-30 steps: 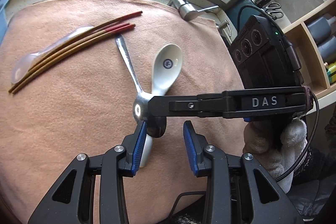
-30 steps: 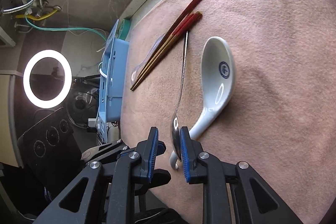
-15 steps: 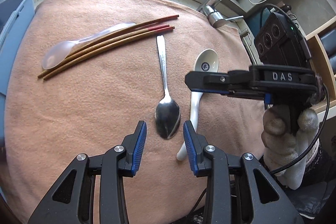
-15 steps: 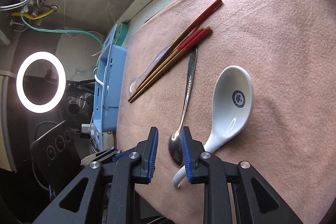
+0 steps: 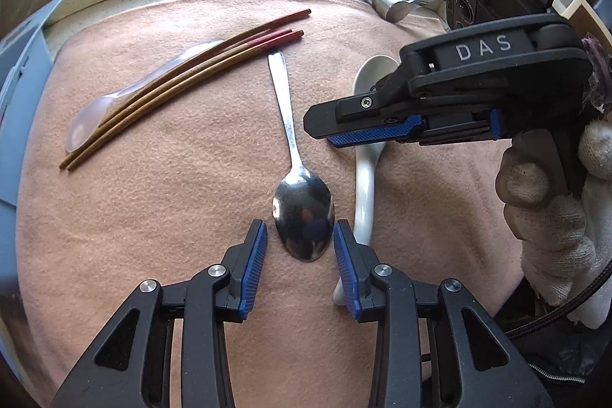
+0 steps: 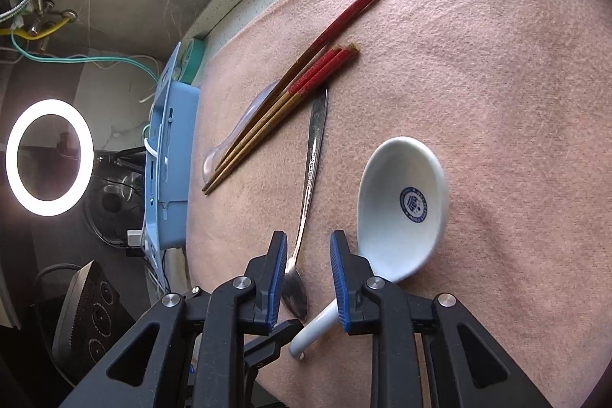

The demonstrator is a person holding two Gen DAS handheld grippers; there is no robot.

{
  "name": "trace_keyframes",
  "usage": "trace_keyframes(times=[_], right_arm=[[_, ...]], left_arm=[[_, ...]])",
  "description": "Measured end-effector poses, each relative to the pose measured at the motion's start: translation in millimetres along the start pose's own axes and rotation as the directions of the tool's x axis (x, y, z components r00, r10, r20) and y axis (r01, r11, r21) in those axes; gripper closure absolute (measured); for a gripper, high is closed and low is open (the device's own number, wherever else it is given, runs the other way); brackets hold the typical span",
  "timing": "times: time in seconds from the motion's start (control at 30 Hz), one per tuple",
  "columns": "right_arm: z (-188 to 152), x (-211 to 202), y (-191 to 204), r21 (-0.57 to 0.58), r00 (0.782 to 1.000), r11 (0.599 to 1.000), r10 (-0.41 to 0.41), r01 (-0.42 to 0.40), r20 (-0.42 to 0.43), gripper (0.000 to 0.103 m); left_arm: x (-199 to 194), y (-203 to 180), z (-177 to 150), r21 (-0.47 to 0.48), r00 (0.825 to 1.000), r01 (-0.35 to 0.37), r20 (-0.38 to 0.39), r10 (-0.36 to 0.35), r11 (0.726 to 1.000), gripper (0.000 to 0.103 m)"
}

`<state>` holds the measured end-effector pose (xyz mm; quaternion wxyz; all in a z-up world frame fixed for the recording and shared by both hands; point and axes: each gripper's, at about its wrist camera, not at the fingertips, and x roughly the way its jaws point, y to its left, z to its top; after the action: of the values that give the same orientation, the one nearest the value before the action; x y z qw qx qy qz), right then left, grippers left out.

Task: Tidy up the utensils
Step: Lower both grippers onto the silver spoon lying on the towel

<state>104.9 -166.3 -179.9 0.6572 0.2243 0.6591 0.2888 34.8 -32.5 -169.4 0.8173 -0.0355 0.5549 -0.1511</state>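
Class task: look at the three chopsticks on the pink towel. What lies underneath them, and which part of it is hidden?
A translucent plastic spoon lies under the chopsticks, which rest on top of it. Its bowl and part of its handle show beside them; the strip beneath the sticks is covered. Below everything is the towel.

Materials and finishes on the towel

A polished metal spoon (image 5: 302, 213), a glossy white ceramic spoon (image 6: 401, 205), lacquered wooden chopsticks (image 5: 183, 90) and a frosted plastic spoon (image 5: 88, 125) are seen on fuzzy, matt pink cloth (image 5: 153, 236).
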Motion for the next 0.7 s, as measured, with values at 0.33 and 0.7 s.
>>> trace_keyframes(times=[0.33, 0.7], right_arm=[[4.2, 16.9, 6.5, 0.007, 0.999, 1.0, 0.024, -0.024, -0.024, 0.08], [-3.4, 31.1, 15.1, -0.005, 0.998, 0.999, 0.035, -0.035, -0.046, 0.087]], left_arm=[[0.0, 10.8, 0.1, -0.005, 0.999, -0.031, 0.015, 0.031, 1.0, 0.077], [-1.1, 14.2, 2.3, -0.006, 0.999, -0.008, 0.038, 0.009, 1.0, 0.082]])
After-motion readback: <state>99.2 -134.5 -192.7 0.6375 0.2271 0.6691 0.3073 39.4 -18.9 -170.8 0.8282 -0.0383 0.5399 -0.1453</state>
